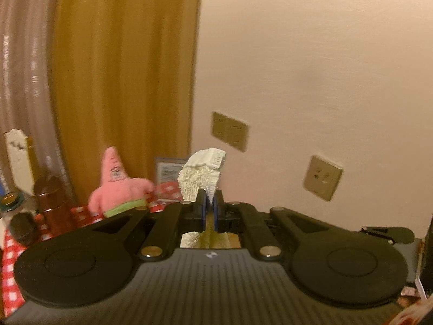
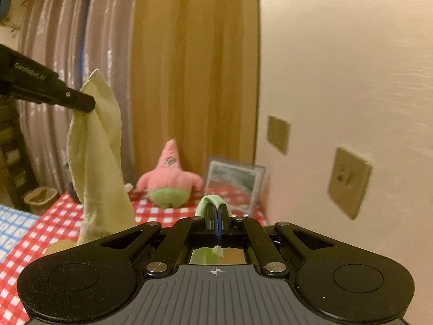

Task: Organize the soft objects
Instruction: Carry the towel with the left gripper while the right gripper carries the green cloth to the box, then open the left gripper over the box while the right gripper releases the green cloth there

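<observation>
So far only the towel (image 2: 94,162) is up, its corners clenched in both grippers' fingers (image 1: 210,200) (image 2: 218,211); folding remains, plush (image 2: 169,174) untouched beyond them.

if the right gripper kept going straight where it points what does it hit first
Probably the framed mirror leaning against the cream wall; depth is hard to judge. The right gripper is pinching pale green cloth.

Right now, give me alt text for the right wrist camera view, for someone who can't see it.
The right gripper is shut on a fold of pale green cloth, while the left gripper holds up a pale yellow fluffy towel at left. Behind, a pink starfish plush toy sits on the red-and-white checked tablecloth beside a small framed mirror.
</observation>
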### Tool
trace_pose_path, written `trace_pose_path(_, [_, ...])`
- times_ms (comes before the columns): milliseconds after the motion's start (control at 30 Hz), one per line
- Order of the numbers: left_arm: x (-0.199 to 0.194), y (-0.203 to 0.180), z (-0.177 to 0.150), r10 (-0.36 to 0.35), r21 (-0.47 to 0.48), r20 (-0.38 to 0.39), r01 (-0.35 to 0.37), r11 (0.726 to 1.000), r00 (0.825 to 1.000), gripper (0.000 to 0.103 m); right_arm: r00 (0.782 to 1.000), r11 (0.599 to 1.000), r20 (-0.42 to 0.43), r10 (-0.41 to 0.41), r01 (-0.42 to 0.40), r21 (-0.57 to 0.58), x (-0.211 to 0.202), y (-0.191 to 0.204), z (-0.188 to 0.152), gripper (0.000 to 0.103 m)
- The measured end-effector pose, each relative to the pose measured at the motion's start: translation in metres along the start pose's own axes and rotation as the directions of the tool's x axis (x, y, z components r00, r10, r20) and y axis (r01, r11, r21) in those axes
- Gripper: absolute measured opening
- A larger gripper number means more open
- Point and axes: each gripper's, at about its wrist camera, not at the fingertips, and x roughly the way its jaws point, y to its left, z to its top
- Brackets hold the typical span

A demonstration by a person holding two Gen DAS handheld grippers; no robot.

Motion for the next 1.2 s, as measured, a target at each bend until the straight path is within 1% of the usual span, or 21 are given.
trace_pose_path(100, [0.023, -0.020, 0.003, -0.043, 0.012, -0.014, 0.043, 0.999, 0.999, 0.004, 0.999, 0.999, 0.003, -0.034, 0.034, 0.007, 0.003, -0.022, 0.005, 0.000])
trace_pose_path(233, [0.060, -0.046, -0.001, -0.101, 0.015, -0.048, 0.102, 0.995, 0.994, 0.004, 0.997, 0.997, -0.013, -0.077, 0.077, 0.005, 0.009, -0.050, -0.001, 0.000])
trace_pose_path(333, [0.094, -0.065, -0.011, -0.134, 0.017, -0.087, 0.136, 0.991, 0.987, 0.004, 0.994, 0.995, -0.041, -0.103, 0.103, 0.007, 0.018, -0.068, -0.011, 0.000])
trace_pose_path(500, [0.154, -0.086, -0.034, -0.182, -0.017, -0.166, 0.181, 0.983, 0.969, 0.005, 0.988, 0.991, -0.092, -0.127, 0.129, 0.017, 0.033, -0.089, -0.032, 0.000])
trace_pose_path(567, [0.170, -0.088, -0.043, -0.192, -0.036, -0.191, 0.189, 0.981, 0.963, 0.014, 0.985, 0.990, -0.110, -0.134, 0.137, 0.021, 0.039, -0.094, -0.040, 0.000])
trace_pose_path(600, [0.176, -0.089, -0.046, -0.188, -0.038, -0.203, 0.184, 0.982, 0.961, 0.020, 0.984, 0.990, -0.118, -0.135, 0.139, 0.024, 0.041, -0.096, -0.043, 0.000])
trace_pose_path(767, [0.173, -0.087, -0.057, -0.160, -0.014, -0.218, 0.161, 0.987, 0.963, 0.023, 0.980, 0.989, -0.144, -0.135, 0.143, 0.041, 0.051, -0.106, -0.057, 0.000])
trace_pose_path(867, [0.167, -0.078, -0.064, -0.134, -0.020, -0.229, 0.133, 0.991, 0.964, 0.023, 0.979, 0.989, -0.157, -0.131, 0.140, 0.046, 0.054, -0.109, -0.064, 0.000])
trace_pose_path(1067, [0.149, -0.056, -0.083, -0.097, -0.071, -0.237, 0.083, 0.994, 0.967, 0.023, 0.977, 0.989, -0.181, -0.115, 0.129, 0.069, 0.066, -0.115, -0.070, 0.001])
trace_pose_path(1200, [0.130, -0.043, -0.097, -0.065, -0.100, -0.232, 0.043, 0.994, 0.971, 0.026, 0.977, 0.989, -0.195, -0.083, 0.104, 0.101, 0.071, -0.118, -0.071, 0.001])
